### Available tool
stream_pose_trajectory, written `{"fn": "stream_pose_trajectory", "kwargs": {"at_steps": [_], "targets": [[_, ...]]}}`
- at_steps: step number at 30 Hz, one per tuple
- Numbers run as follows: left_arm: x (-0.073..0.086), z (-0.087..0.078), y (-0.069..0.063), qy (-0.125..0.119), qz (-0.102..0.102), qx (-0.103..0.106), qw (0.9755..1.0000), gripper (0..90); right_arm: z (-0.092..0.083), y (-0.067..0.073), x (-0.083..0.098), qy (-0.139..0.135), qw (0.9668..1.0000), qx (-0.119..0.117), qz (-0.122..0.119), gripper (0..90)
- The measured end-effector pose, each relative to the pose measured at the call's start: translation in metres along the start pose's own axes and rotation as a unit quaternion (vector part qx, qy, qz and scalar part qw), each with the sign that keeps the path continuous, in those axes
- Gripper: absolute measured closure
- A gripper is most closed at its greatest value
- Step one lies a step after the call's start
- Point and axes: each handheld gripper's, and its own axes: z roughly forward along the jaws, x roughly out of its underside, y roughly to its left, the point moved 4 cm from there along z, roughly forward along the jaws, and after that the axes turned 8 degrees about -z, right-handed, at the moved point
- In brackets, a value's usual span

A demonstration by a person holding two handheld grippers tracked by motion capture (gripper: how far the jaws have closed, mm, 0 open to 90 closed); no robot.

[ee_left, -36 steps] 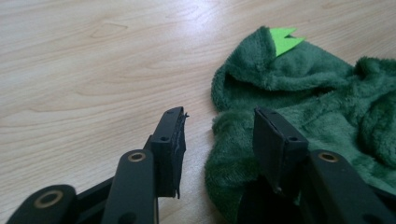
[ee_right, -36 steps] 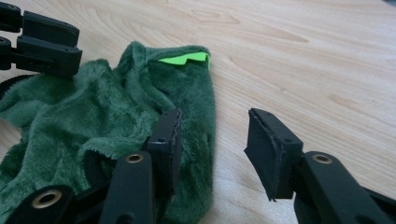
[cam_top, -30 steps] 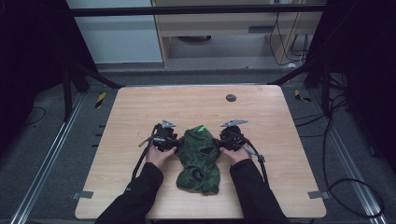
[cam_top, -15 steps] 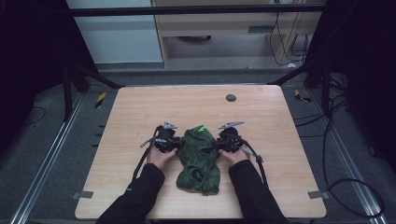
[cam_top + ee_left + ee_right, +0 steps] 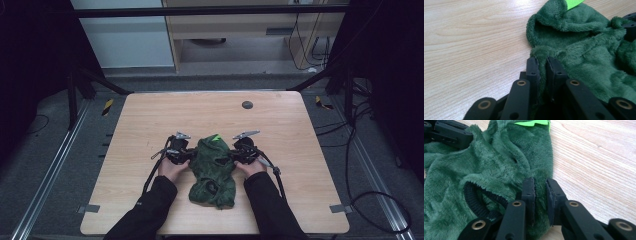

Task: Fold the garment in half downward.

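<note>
Green fleece garment (image 5: 212, 170) lies crumpled on the tabletop (image 5: 150, 120), near the front edge and roughly centred between the person's 2 forearms. Left tool (image 5: 184, 154) is clenched on a fold at the garment's left side; in the left gripper view the jaws stand almost together with pile squeezed between them (image 5: 541, 67). Right tool (image 5: 239, 153) is clenched on the opposite side in the same way (image 5: 539, 192), just beside a black ribbed cuff (image 5: 477, 202). Judgement: the 2 matched side grips suit lifting or spreading the garment flat. A bright green tag (image 5: 216, 137) marks the far end. Surface is pale wood grain, bare except for a small dark disc (image 5: 247, 104) far back. Beyond are dark frame posts, grey carpet and cables.
</note>
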Motion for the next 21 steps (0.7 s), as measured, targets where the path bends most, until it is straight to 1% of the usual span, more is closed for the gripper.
{"fn": "stream_pose_trajectory", "kwargs": {"at_steps": [5,9,13,16,17,21], "targets": [[0.000,0.000,-0.001,0.002,-0.005,-0.005,1.0000,83.5,0.000,0.001,0.000,0.001,1.0000,0.000,0.001,83.6],[0.000,0.000,-0.003,-0.001,-0.006,-0.011,0.9999,84.8,0.000,0.001,-0.001,0.002,1.0000,0.003,0.001,84.9],[-0.001,-0.002,-0.003,-0.001,-0.009,-0.012,0.9999,85.8,-0.001,0.002,-0.001,0.000,1.0000,0.004,0.001,85.7],[-0.003,-0.006,-0.004,-0.005,-0.011,-0.011,0.9999,86.2,-0.006,0.002,-0.004,-0.013,0.9999,0.004,-0.006,85.9],[-0.004,-0.009,-0.005,-0.009,-0.012,-0.009,0.9998,86.3,-0.008,0.003,-0.004,-0.014,0.9999,0.004,-0.004,85.9],[-0.008,-0.018,-0.007,-0.019,-0.010,-0.005,0.9998,86.3,-0.016,0.003,-0.007,-0.028,0.9996,0.003,-0.008,85.9]]}}
